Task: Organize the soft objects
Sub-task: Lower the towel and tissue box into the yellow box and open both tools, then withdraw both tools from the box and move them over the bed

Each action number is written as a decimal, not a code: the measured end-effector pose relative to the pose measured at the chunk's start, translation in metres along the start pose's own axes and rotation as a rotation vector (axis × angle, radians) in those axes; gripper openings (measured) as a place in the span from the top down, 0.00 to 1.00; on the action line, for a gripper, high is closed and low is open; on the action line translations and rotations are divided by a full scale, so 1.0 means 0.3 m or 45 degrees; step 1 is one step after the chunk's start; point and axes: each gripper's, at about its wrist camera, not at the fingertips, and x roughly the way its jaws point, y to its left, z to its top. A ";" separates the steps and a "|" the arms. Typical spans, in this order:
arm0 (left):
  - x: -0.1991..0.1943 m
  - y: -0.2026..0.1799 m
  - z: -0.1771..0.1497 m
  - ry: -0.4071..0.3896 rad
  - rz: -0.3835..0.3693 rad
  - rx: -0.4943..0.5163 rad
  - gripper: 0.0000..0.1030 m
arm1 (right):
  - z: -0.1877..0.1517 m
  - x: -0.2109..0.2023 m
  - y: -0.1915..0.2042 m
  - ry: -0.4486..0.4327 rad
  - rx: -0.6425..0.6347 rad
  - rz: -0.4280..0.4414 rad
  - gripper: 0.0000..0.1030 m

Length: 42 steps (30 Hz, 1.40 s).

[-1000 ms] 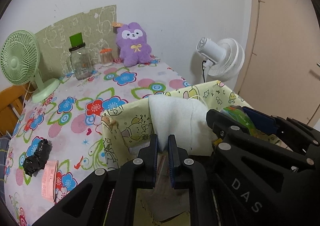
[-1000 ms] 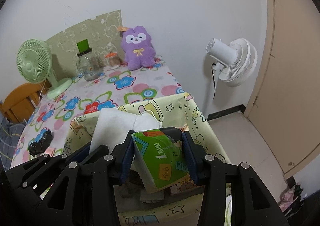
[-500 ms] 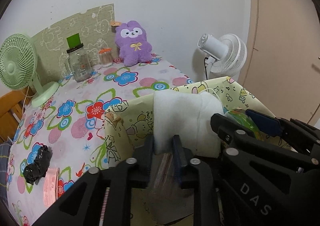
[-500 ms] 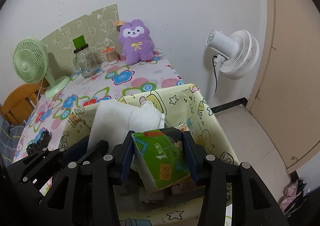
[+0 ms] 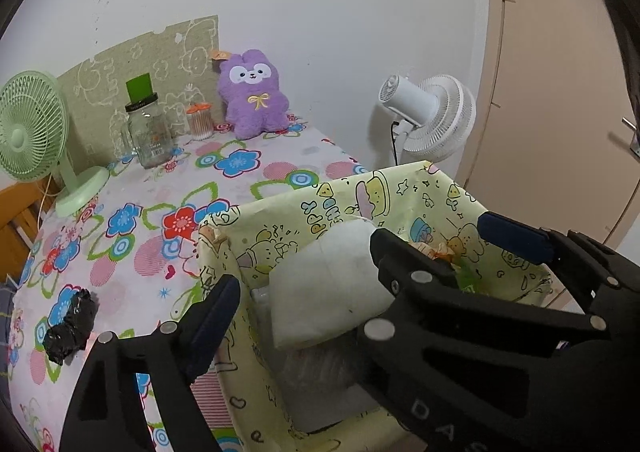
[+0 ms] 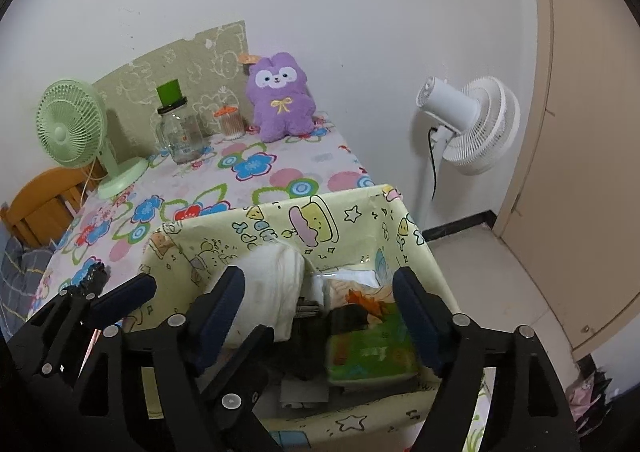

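Observation:
A yellow cartoon-print storage box (image 5: 352, 204) (image 6: 352, 216) stands at the table's near right corner. A white soft pack (image 5: 328, 284) (image 6: 272, 292) lies inside it at the left, and a green tissue pack (image 6: 372, 348) lies inside at the right. My left gripper (image 5: 304, 272) is open above the box, its fingers either side of the white pack and not touching it. My right gripper (image 6: 320, 300) is open above the box, with the green pack loose below it. A purple plush bunny (image 5: 254, 92) (image 6: 282, 96) sits against the far wall.
The flowered tablecloth (image 5: 168, 188) carries a green desk fan (image 5: 36, 132), a glass jar (image 5: 148, 132), a small swab jar (image 5: 200, 120), a crumpled black bag (image 5: 68, 328) and a pink striped pack (image 5: 208, 400). A white floor fan (image 6: 468, 124) stands right of the table by a door.
Both grippers have opened. The left let go of the white pack and the right let go of the green tissue pack; both packs now lie lower inside the box.

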 end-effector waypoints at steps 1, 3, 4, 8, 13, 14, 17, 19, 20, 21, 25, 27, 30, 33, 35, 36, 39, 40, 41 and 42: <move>-0.003 -0.001 -0.001 0.001 -0.001 -0.002 0.14 | -0.001 -0.006 0.002 -0.001 -0.002 0.000 0.21; -0.015 -0.003 -0.004 -0.002 0.001 -0.003 0.13 | -0.002 -0.016 0.004 -0.003 -0.003 -0.005 0.19; -0.022 -0.005 -0.005 -0.006 0.006 -0.001 0.12 | -0.004 -0.024 0.005 -0.008 -0.005 -0.008 0.18; -0.049 -0.006 -0.013 -0.025 0.019 -0.002 0.10 | -0.009 -0.052 0.011 -0.025 -0.006 -0.010 0.15; -0.090 0.006 -0.020 -0.052 0.036 -0.012 0.07 | -0.012 -0.092 0.027 -0.057 -0.008 -0.003 0.12; -0.098 0.009 -0.022 -0.058 0.039 -0.014 0.06 | -0.013 -0.102 0.032 -0.065 -0.009 0.000 0.11; -0.126 0.019 -0.026 -0.077 0.050 -0.016 0.06 | -0.015 -0.125 0.046 -0.085 -0.012 0.005 0.09; -0.145 0.024 -0.029 -0.088 0.062 -0.015 0.05 | -0.017 -0.141 0.055 -0.097 -0.013 0.007 0.07; -0.151 0.026 -0.030 -0.092 0.068 -0.015 0.05 | -0.019 -0.151 0.061 -0.105 -0.012 0.008 0.06; -0.162 0.030 -0.031 -0.097 0.075 -0.015 0.04 | -0.020 -0.158 0.067 -0.110 -0.011 0.009 0.05; -0.204 0.044 -0.034 -0.115 0.083 -0.015 0.04 | -0.022 -0.193 0.086 -0.134 -0.006 0.014 0.03; -0.217 0.051 -0.035 -0.123 0.087 -0.017 0.03 | -0.021 -0.212 0.098 -0.149 -0.012 0.014 0.03; -0.247 0.062 -0.039 -0.141 0.097 -0.020 0.02 | -0.020 -0.237 0.118 -0.169 -0.019 0.019 0.03; -0.272 0.075 -0.046 -0.155 0.103 -0.024 0.02 | -0.022 -0.261 0.136 -0.184 -0.024 0.026 0.03; -0.288 0.085 -0.051 -0.164 0.110 -0.025 0.02 | -0.025 -0.274 0.150 -0.191 -0.028 0.031 0.03; -0.296 0.090 -0.053 -0.168 0.112 -0.024 0.02 | -0.026 -0.280 0.156 -0.193 -0.031 0.034 0.03; -0.320 0.107 -0.062 -0.180 0.127 -0.023 0.02 | -0.028 -0.290 0.183 -0.175 -0.048 0.039 0.03; -0.330 0.115 -0.065 -0.184 0.129 -0.027 0.02 | -0.030 -0.296 0.192 -0.175 -0.052 0.041 0.02; -0.335 0.120 -0.067 -0.187 0.131 -0.030 0.02 | -0.032 -0.302 0.201 -0.179 -0.056 0.042 0.02; -0.344 0.127 -0.070 -0.193 0.135 -0.033 0.02 | -0.033 -0.310 0.213 -0.183 -0.062 0.045 0.02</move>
